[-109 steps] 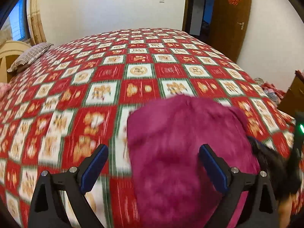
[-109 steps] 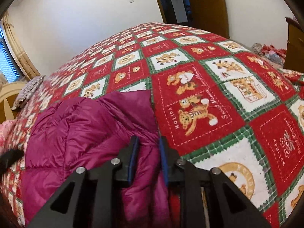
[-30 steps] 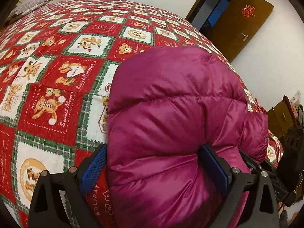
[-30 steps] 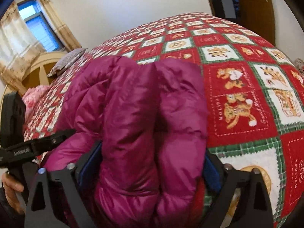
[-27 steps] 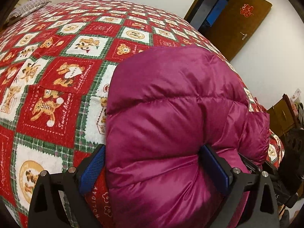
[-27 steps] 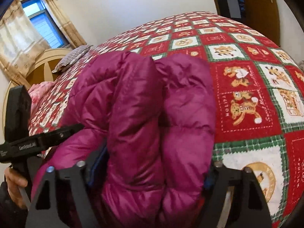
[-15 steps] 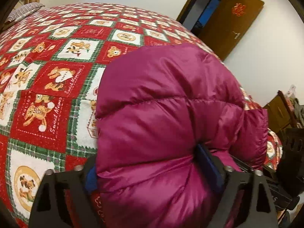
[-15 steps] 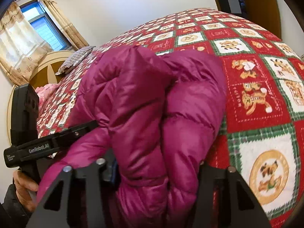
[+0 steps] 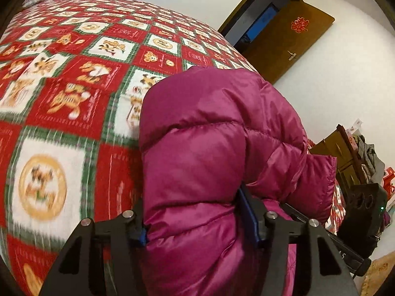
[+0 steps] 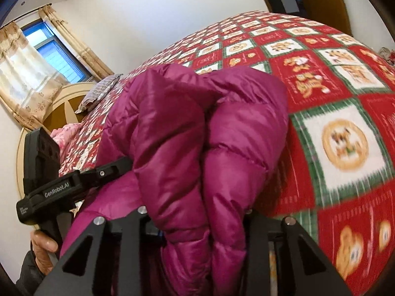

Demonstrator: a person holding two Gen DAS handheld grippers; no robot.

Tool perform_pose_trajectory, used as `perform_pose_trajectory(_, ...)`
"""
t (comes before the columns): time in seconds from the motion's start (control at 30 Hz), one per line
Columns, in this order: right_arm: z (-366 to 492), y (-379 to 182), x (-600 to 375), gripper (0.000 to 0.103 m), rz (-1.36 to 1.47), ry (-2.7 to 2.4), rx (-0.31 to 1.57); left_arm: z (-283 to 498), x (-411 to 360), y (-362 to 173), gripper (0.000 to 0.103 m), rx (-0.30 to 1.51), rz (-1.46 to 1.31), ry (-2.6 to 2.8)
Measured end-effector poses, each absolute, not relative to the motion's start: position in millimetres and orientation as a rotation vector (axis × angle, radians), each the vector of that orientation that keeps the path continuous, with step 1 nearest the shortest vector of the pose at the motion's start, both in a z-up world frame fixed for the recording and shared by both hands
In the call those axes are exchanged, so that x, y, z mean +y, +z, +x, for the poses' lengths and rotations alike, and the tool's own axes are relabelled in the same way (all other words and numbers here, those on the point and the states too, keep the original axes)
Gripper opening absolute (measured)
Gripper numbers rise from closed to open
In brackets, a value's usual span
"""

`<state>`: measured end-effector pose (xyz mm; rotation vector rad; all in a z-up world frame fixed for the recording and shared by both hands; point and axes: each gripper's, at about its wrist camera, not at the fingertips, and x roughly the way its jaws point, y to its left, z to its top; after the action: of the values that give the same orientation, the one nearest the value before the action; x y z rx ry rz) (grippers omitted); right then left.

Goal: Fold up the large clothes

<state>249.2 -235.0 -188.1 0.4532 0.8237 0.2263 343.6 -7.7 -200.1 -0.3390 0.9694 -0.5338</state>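
1. Red, green and white patchwork bedspread [image 9: 74, 79] with bear prints covers the bed; a brown door [image 9: 286, 39] stands at the far right, and a curtained window [image 10: 47, 49] and striped pillow [image 10: 98, 91] at the far left.
2. We see a folded magenta puffer jacket [image 9: 209, 148] bunched at the near edge of the bed.
3. Our left gripper [image 9: 197, 224] has its jaws pressed into the jacket's near end, gripping a thick fold.
4. Our right gripper [image 10: 197, 219] squeezes the jacket's other side, jaws sunk in the padding.
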Motion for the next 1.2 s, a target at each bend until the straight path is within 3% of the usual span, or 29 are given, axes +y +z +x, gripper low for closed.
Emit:
perform_pose_trajectory(0.4, 203.1, -153.4, -246.8, 0.030, 0.412, 0.128, 0.737, 311.9, -36.1, -167.9, 0.057, 0.929, -0.279, -0.583)
perform_pose_trajectory(0.87, 140.6, -70.4, -324.6, 0.030, 0.414, -0.045, 0.516, 287.7, -137.1, -78.2, 0.056, 0.776, -0.206, -0.802)
perform_pose_trajectory(1.2, 123.6, -56.0, -375.8, 0.030, 0.376, -0.159, 0.489, 281.5, -204.9, -65.2, 0.056, 0.768, -0.141, -0.867)
